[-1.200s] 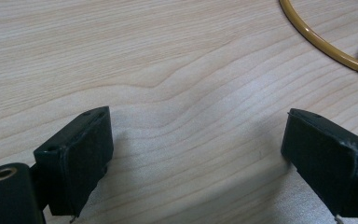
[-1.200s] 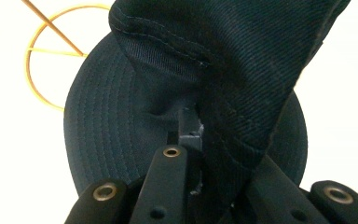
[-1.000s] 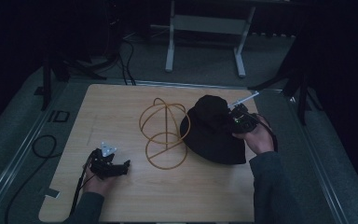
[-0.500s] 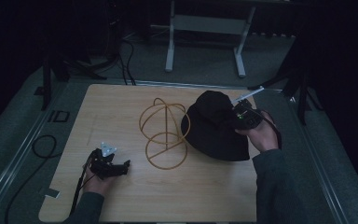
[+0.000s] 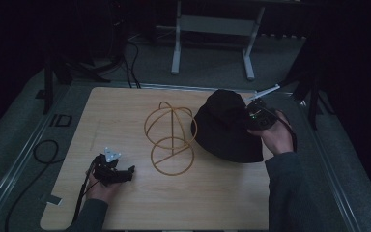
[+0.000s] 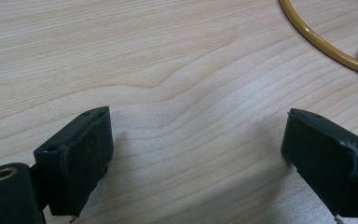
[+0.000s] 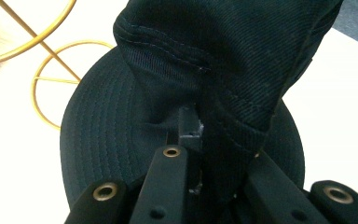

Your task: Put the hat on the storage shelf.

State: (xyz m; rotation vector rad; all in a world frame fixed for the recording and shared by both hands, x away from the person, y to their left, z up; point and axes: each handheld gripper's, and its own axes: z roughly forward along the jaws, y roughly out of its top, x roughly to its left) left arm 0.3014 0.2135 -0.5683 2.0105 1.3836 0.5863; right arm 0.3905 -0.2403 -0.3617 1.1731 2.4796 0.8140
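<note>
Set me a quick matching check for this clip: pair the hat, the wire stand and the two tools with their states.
1. black hat
2. gold wire stand
3. left tool
4. right tool

a. jaws wide apart over bare wood
b. stands untouched mid-table
c. pinched at the crown
d. clamped on dark fabric

Pairs: 1-c, 2-b, 3-a, 4-d

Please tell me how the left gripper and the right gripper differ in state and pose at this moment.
The left gripper has its jaws wide open with nothing between them, low over the light wooden table; the right gripper is shut on the crown fabric of the black bucket hat. The left gripper sits near the table's front edge, short of the golden wire hat stand; the right gripper is at the hat, beside the stand. Both are hand-held.
</note>
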